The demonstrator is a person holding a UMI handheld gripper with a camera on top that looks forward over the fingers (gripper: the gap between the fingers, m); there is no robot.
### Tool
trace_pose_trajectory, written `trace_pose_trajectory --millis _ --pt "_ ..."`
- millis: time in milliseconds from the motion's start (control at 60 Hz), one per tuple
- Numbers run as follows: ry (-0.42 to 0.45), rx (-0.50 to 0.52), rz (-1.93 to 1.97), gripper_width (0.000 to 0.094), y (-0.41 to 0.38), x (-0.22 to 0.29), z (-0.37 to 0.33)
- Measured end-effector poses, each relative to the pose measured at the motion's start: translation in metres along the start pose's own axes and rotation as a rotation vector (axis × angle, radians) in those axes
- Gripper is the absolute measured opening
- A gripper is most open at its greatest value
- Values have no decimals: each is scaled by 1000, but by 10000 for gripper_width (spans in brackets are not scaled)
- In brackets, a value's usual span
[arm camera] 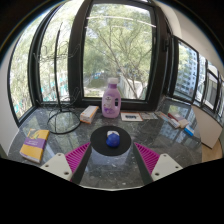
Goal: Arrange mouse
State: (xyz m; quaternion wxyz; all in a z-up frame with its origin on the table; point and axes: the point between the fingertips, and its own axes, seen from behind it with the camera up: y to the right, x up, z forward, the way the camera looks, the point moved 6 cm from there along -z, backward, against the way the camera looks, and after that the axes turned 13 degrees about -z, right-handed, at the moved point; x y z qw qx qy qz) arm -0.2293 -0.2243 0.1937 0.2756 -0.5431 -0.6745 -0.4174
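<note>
Gripper (pixel 112 152) is standing wide open, holding nothing; blue mouse (pixel 112 140) is sitting on the table (pixel 60 128) just ahead, between the fingertips. Probably light, rigid, slippery-shelled; grasping its flanks seems advisable.

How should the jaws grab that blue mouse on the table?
Probably by its two long sides, around the middle. The blue mouse lies flat on the table, just ahead of the open gripper and centred between its jaws, so coming straight forward and low would let them close on both flanks. Its rounded top offers little grip.
</note>
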Motion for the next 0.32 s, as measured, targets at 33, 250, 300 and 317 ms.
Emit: trace_pose_trajectory --millis 33,250,300,317 --pt "1 -3 -2 851 -2 -2 -9" --pt "20 -17 -7 850 -10 -9 -41" --pt "19 -19 -5 851 -11 -8 -44" --pt "19 -19 -3 851 -11 -8 -45"
